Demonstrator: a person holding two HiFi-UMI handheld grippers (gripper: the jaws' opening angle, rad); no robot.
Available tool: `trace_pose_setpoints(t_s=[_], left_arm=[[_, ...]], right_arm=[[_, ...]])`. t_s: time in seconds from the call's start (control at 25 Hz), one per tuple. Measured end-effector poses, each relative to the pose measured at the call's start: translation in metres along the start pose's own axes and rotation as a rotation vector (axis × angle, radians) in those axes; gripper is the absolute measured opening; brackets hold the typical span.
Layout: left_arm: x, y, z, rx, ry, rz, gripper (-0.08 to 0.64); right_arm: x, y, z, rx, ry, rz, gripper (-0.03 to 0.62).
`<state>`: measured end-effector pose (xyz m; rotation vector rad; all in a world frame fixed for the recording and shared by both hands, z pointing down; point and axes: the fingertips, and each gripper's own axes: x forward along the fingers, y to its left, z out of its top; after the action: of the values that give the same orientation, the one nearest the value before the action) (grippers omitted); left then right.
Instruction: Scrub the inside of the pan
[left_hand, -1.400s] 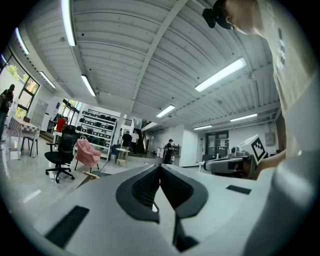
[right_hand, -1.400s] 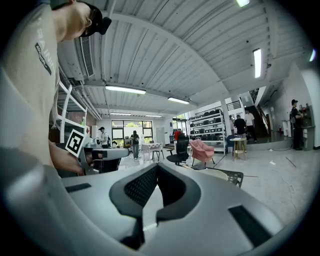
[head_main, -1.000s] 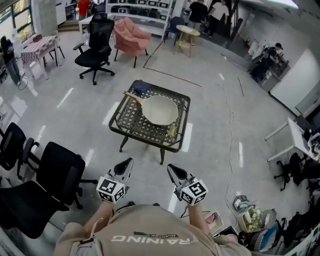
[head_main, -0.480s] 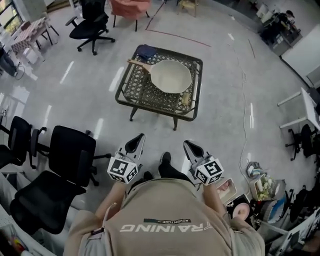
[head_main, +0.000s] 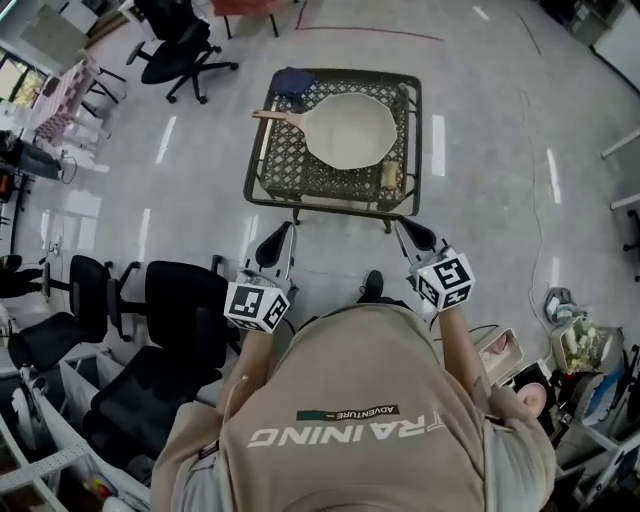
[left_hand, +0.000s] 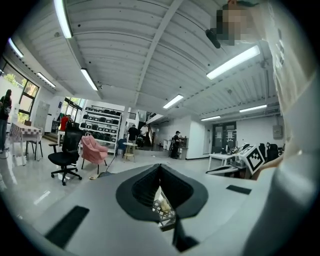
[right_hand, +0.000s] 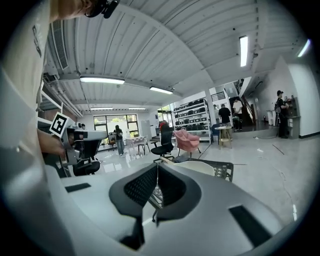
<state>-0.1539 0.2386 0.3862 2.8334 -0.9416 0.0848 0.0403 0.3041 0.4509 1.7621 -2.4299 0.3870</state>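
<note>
A cream pan (head_main: 352, 130) with a wooden handle (head_main: 276, 115) lies on a low black lattice table (head_main: 282, 170). A small yellowish scrubber (head_main: 390, 177) rests near the table's front right edge, apart from the pan. My left gripper (head_main: 283, 232) and right gripper (head_main: 403, 226) hang side by side just short of the table's front edge, both shut and holding nothing. The right gripper view looks past the shut right gripper (right_hand: 157, 165) to the pan (right_hand: 202, 167). In the left gripper view the left gripper (left_hand: 160, 167) is shut, with the table's lattice (left_hand: 165, 212) showing below.
A dark blue cloth (head_main: 290, 80) lies at the table's far left corner. Black office chairs (head_main: 175, 320) stand close on my left, another (head_main: 175, 50) beyond the table. Bags and boxes (head_main: 575, 350) sit on the floor to the right. My shoe (head_main: 372, 285) is between the grippers.
I have walked up to the table: it has come from far ahead to just beyond the gripper tips. Both grippers stay shut and side by side.
</note>
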Motion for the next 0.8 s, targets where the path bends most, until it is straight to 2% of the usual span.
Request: trace_pose_setpoints(t_s=[0.12, 0.24, 0.36, 0.52, 0.68, 0.8], left_arm=[[0.038, 0.000, 0.008, -0.004, 0.006, 0.011, 0.018], [0.058, -0.013, 0.003, 0.033, 0.036, -0.003, 0.018], [0.079, -0.012, 0.007, -0.021, 0.021, -0.021, 0.018], [0.102, 0.011, 0.001, -0.075, 0.023, -0.002, 0.018], [0.124, 0.039, -0.004, -0.066, 0.035, -0.009, 0.018], [0.147, 0.067, -0.006, -0.057, 0.033, -0.034, 0.018]], right_arm=[[0.013, -0.036, 0.004, 0.012, -0.007, 0.013, 0.017], [0.012, -0.060, -0.007, 0.031, 0.018, -0.017, 0.017], [0.015, -0.074, -0.004, 0.037, 0.018, -0.038, 0.017], [0.036, -0.080, -0.009, 0.050, 0.051, -0.019, 0.017], [0.062, -0.087, -0.006, 0.037, 0.084, -0.013, 0.017], [0.090, -0.098, 0.004, 0.035, 0.088, -0.042, 0.018]])
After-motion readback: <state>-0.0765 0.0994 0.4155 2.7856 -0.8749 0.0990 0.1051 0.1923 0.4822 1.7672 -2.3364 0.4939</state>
